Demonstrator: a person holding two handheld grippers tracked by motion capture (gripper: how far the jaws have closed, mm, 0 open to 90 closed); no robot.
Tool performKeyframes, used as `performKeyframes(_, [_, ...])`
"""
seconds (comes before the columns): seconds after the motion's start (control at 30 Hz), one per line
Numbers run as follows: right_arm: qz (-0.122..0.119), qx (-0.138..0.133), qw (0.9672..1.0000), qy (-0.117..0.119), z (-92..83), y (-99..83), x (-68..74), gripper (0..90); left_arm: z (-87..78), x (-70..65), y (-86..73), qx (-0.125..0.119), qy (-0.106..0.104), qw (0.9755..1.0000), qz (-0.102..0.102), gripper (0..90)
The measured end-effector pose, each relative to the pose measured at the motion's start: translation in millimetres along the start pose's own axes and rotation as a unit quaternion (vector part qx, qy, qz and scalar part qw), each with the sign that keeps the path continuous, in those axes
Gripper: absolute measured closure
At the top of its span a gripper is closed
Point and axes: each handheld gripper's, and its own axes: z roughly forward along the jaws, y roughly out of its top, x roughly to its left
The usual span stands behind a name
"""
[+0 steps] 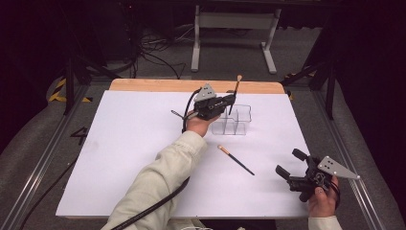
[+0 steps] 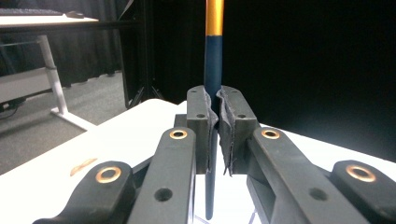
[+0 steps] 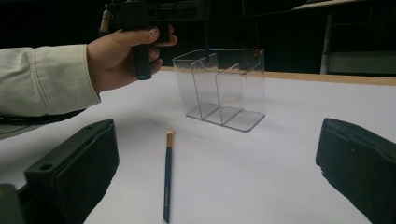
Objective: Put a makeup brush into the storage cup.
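The left gripper (image 1: 231, 99) clamps a makeup brush (image 1: 235, 92) upright above the clear organizer (image 1: 239, 122) near the tabletop's far edge, likely to drop it in handle-first, while the right gripper (image 1: 292, 163) waits open by the near right corner, a second brush (image 1: 236, 160) lying mid-table.

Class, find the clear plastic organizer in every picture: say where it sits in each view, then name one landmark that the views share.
High view: the clear organizer stands right of centre on the white table, beside the left gripper.
Left gripper view: thin clear edges at the bottom, below the jaws, may be its rim; I cannot tell.
Right gripper view: upper centre, beyond the brush lying on the table.
Shared landmark: the white table.
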Motion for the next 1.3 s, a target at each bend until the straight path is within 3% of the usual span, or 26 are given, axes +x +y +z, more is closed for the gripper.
performKeyframes(0.47, [-0.001,0.001,1.0000,0.000,0.2,-0.2,0.2,0.2,2.0,0.1,-9.9,0.016,-0.012,0.9998,-0.002,83.1])
performKeyframes(0.8, [-0.001,0.002,1.0000,-0.001,0.3,-0.2,0.1,0.2,1.4,-0.3,-13.1,0.034,-0.009,0.9994,-0.004,83.0])
performKeyframes(1.1, [-0.002,0.002,1.0000,0.000,0.4,0.0,0.3,0.2,1.0,-0.7,-13.5,0.034,-0.009,0.9994,-0.003,82.0])
performKeyframes(1.13, [-0.002,0.002,1.0000,0.000,0.5,0.1,0.3,0.2,0.4,0.1,-13.0,0.032,-0.013,0.9994,-0.009,80.7])
performKeyframes(1.2, [-0.003,0.000,1.0000,0.001,0.9,0.1,0.1,0.2,-0.7,0.9,-11.3,0.029,-0.013,0.9994,-0.012,67.4])
performKeyframes(1.3, [-0.003,0.001,1.0000,0.001,1.3,0.2,0.2,0.2,-3.9,0.8,-7.7,0.030,-0.022,0.9988,-0.032,51.7])
